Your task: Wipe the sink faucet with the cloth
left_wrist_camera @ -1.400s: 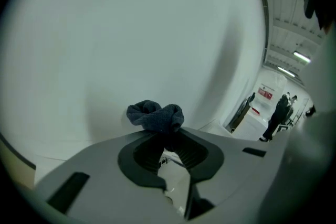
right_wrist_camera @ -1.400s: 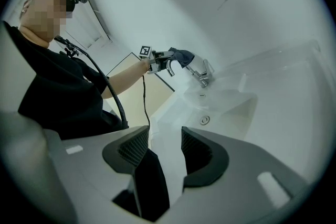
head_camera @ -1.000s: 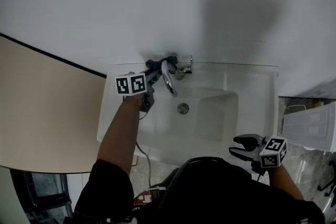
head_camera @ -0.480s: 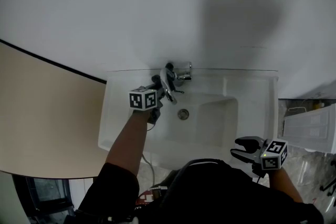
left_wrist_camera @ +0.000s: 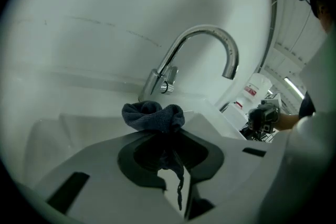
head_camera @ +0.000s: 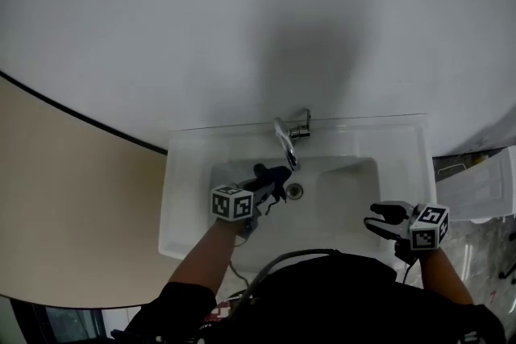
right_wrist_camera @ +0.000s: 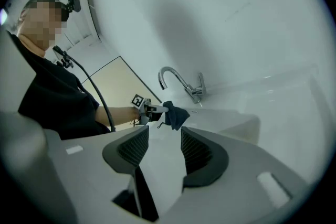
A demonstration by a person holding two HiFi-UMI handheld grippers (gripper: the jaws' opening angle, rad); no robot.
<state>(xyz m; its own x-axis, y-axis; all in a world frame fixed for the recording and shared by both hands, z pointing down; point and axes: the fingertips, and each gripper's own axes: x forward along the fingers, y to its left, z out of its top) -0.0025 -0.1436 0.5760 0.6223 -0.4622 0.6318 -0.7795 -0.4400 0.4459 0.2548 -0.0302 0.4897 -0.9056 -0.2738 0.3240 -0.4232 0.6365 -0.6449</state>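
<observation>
Cloth [left_wrist_camera: 153,115]: dark blue-grey woven fabric, bunched into a rounded wad at the tool tips, with a loose thread-like tail hanging back between the jaws.
Cloth position: above the basin, just left of and nearer than the spout outlet; the right gripper view shows it apart from the spout.
Faucet [head_camera: 288,142]: polished chrome, with a high arched spout and a lever at its base; mounted at the far rim of the sink, centre, with the outlet over the basin.
Sink [head_camera: 184,213]: white, rectangular, with a broad flat rim, set against a white wall.
Sink contents: round metal drain [head_camera: 295,191] in the basin floor, just right of the cloth.
Left tool [head_camera: 266,184]: jaws closed on the cloth, the wad protruding beyond the tips; it reaches in from the near left rim and points toward the faucet.
Right tool [head_camera: 373,218]: jaws apart, with only open space between the pads; it is at the near right corner of the sink, well apart from the faucet and the cloth.
</observation>
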